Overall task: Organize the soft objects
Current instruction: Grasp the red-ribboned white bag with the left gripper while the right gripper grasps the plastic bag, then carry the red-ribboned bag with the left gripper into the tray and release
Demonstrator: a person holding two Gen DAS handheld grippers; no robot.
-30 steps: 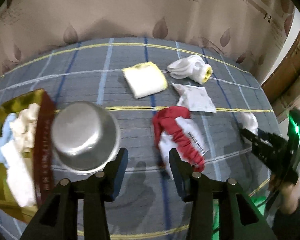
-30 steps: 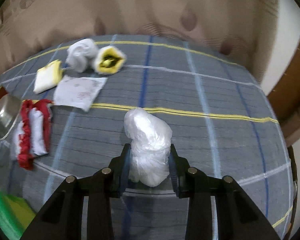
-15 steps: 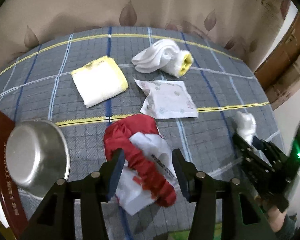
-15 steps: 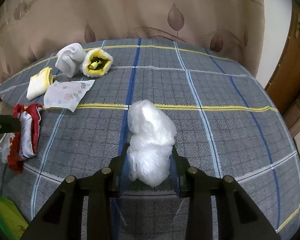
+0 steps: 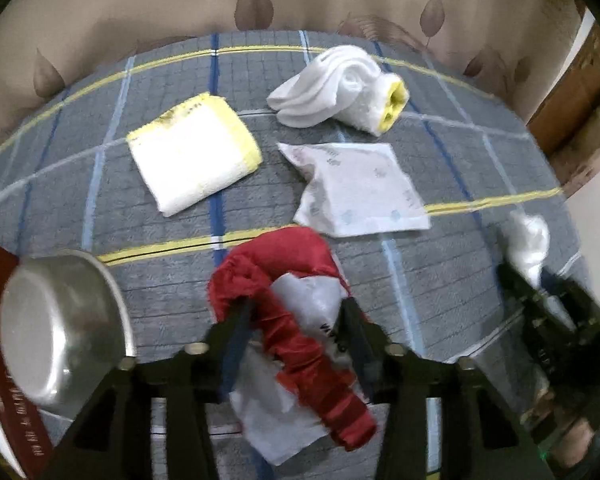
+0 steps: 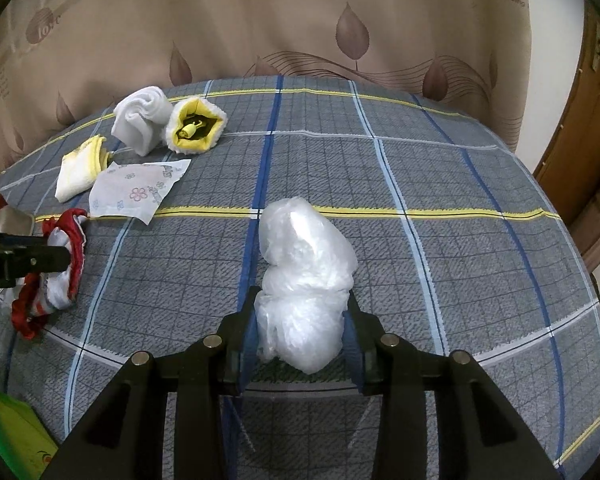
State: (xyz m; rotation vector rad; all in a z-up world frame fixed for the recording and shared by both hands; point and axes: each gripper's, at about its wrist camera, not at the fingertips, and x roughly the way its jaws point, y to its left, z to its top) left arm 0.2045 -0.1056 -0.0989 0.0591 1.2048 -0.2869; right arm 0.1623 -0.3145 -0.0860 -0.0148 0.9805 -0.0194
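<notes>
Left gripper [image 5: 296, 320] spread wide, fingers straddling a red-trimmed white plastic bag [image 5: 296, 344] lying crumpled on the grey plaid-covered worktop [image 6: 440, 184], not closed on it. Right gripper [image 6: 300, 320] clamped on a crumpled clear plastic bag [image 6: 304, 276], bag bulging up between the two fingers. Farther back on the worktop: a folded white towel with yellow edge [image 5: 194, 152], a flat white printed wipes packet [image 5: 360, 188] just beside the red-trimmed bag, and a rolled white sock bundle with yellow opening [image 5: 344, 88]. At left of the left wrist view, an overturned shiny steel bowl [image 5: 60, 332], partly overlapping a dark red box edge [image 5: 8, 380]. Behind, a beige leaf-patterned curtain [image 6: 300, 24].
</notes>
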